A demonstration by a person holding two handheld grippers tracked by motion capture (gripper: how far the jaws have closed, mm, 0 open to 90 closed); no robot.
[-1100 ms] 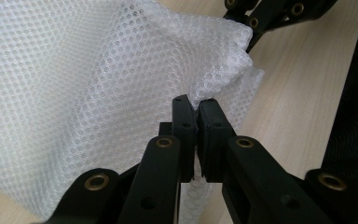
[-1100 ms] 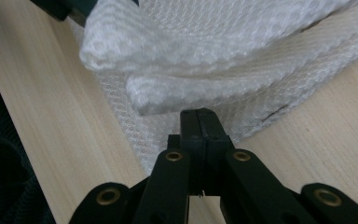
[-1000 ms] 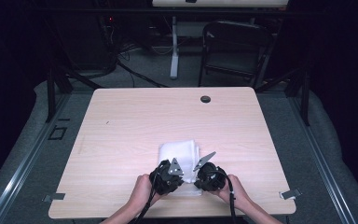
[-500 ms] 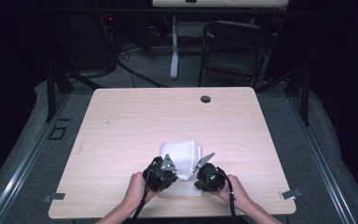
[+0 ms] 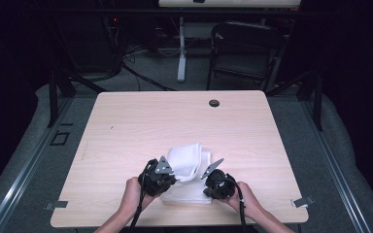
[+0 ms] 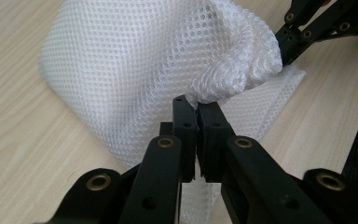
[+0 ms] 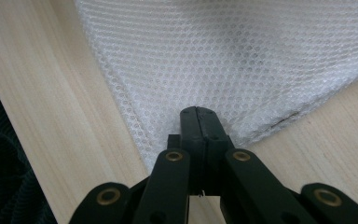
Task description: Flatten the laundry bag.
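One white mesh cloth (image 5: 188,167), two grippers, one light wood table (image 5: 126,126), one dark round grommet (image 5: 214,103) near the table's far edge. Cloth sits at the near-centre of the table, between the two hands, partly folded over on itself: flat lower layer on the wood, upper fold bunched on top. In the high view its long axis runs from near-right to far-left, roughly diagonal, with the bunched end toward the far side. Left gripper (image 6: 197,109): jaws pressed together, pinching a gathered edge of the mesh, fabric bulging just past the tips. Right gripper (image 7: 197,116): jaws also pressed together on a corner of the cloth, which lies flat on the table there. In the left gripper view the right gripper's jaws show at top right, touching the cloth's far edge.
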